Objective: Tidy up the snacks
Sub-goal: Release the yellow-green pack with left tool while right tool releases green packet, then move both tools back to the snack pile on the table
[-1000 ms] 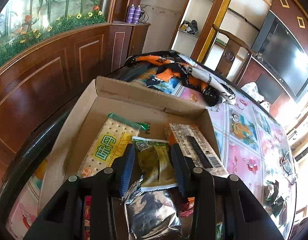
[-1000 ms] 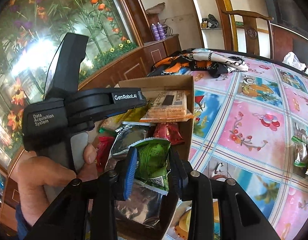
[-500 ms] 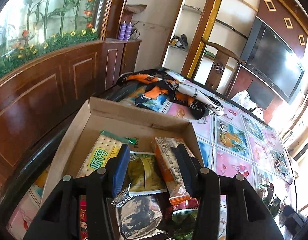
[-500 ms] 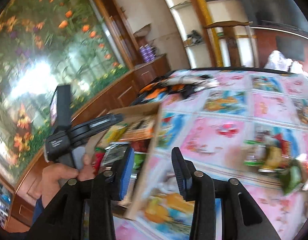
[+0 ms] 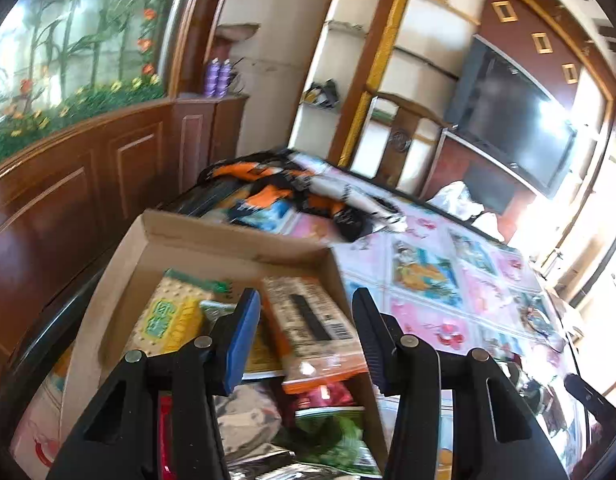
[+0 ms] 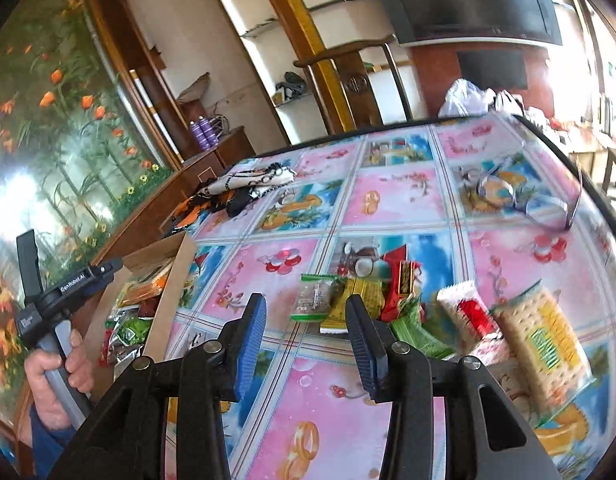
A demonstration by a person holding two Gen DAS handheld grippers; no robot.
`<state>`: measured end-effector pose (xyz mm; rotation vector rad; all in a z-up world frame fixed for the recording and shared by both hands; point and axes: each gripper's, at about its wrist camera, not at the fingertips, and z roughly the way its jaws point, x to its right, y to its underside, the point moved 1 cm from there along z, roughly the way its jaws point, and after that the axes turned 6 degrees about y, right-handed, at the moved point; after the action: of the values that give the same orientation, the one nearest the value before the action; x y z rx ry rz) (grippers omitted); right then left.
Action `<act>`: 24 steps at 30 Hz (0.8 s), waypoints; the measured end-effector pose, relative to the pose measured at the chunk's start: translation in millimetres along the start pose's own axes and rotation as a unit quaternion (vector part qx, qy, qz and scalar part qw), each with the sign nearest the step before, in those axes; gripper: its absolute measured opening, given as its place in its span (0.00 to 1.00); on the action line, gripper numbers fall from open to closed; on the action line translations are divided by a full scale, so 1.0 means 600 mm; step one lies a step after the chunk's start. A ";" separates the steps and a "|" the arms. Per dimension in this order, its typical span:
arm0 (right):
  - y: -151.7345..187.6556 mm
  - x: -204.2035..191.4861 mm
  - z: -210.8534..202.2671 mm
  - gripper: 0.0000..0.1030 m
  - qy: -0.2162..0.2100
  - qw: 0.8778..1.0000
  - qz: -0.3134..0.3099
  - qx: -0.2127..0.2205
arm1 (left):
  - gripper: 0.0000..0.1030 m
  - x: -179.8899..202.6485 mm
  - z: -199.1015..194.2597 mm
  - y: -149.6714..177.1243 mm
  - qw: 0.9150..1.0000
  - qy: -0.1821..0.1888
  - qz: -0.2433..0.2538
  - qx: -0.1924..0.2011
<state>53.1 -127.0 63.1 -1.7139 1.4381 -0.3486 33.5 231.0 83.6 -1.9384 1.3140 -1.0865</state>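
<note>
A loose pile of wrapped snacks (image 6: 391,300) (green, yellow and red packets, two cracker packs) lies on the pink patterned tablecloth (image 6: 407,196), just beyond the right gripper (image 6: 306,334), which gapes empty. Far left, the brown cardboard box (image 5: 228,240) holds more packets under the left gripper (image 5: 306,336), parted and empty.

The right tongs (image 6: 306,340) are wide apart and empty above the table (image 6: 403,200), near a heap of snack packets (image 6: 391,296); the cardboard box (image 6: 170,300) stands left.
</note>
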 end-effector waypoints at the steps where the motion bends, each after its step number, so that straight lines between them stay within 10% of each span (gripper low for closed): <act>1: -0.002 0.000 -0.002 0.43 0.004 1.000 -0.008 0.003 | 0.46 0.006 -0.002 0.000 1.000 0.004 0.006 0.003; 10: 0.006 0.033 0.016 0.43 0.027 1.000 0.008 -0.008 | 0.49 0.068 -0.020 0.022 0.994 0.104 0.039 0.004; 24: 0.022 0.067 0.052 0.43 0.070 0.997 0.013 -0.030 | 0.49 0.246 0.002 0.169 0.957 0.235 0.143 -0.093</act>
<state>77.5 -150.0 22.7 -1.7475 1.5840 -0.4215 14.4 56.4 48.6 -1.5924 1.9455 -1.3642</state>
